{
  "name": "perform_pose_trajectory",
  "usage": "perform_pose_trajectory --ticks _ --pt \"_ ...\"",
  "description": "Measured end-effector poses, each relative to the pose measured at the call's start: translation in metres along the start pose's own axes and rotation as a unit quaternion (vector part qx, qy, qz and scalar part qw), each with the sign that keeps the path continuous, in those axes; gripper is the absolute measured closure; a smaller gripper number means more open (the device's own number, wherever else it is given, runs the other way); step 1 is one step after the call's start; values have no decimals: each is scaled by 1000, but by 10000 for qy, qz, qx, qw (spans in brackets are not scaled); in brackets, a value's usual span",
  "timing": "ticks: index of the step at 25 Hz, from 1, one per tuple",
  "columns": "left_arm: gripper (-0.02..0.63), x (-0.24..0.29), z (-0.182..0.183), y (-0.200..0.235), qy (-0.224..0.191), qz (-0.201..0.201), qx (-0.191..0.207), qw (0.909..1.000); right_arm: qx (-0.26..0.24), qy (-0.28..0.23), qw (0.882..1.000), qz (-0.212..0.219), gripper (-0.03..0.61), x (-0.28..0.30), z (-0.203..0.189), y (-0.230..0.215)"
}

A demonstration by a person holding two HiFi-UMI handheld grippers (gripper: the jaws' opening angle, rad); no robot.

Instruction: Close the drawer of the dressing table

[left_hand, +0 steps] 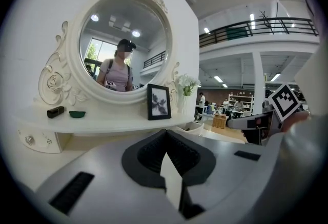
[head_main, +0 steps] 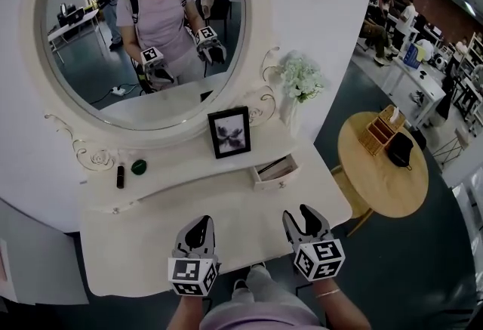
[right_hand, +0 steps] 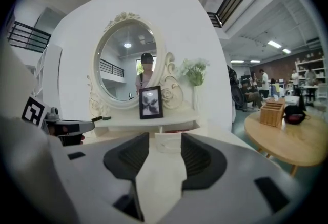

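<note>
Dressing table (head_main: 136, 234), small drawer (head_main: 276, 174) open.

The person holds one gripper in each hand, low in front of the body. The left gripper (head_main: 198, 230) and the right gripper (head_main: 306, 220) sit side by side, a little apart, and both point forward. The right one reaches a bit further ahead. The left gripper's jaws are together, with their tips touching. The right gripper's jaws stand apart. A marker cube (head_main: 192, 276) sits at the back end of each gripper. The right wrist (head_main: 329, 297) and the left arm (head_main: 189, 315) show just behind the cubes
</note>
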State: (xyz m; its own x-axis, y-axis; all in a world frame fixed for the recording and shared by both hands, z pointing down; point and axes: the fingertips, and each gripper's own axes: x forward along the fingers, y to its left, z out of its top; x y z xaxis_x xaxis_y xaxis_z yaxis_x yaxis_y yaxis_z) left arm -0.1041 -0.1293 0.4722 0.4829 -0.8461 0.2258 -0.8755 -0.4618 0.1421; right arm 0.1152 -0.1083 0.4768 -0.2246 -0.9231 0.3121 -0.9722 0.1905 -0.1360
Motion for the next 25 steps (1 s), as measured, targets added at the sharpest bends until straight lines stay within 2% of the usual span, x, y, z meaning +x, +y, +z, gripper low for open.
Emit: perform_pose_trajectory --ticks 16,25 --pt "614 46 -11 9 291 281 -128 9991 8 456 9988 149 403 69 -14 -32" --pt "614 62 -22 12 471 443 -222 9977 -103 858 9961 202 412 100 -36 -47"
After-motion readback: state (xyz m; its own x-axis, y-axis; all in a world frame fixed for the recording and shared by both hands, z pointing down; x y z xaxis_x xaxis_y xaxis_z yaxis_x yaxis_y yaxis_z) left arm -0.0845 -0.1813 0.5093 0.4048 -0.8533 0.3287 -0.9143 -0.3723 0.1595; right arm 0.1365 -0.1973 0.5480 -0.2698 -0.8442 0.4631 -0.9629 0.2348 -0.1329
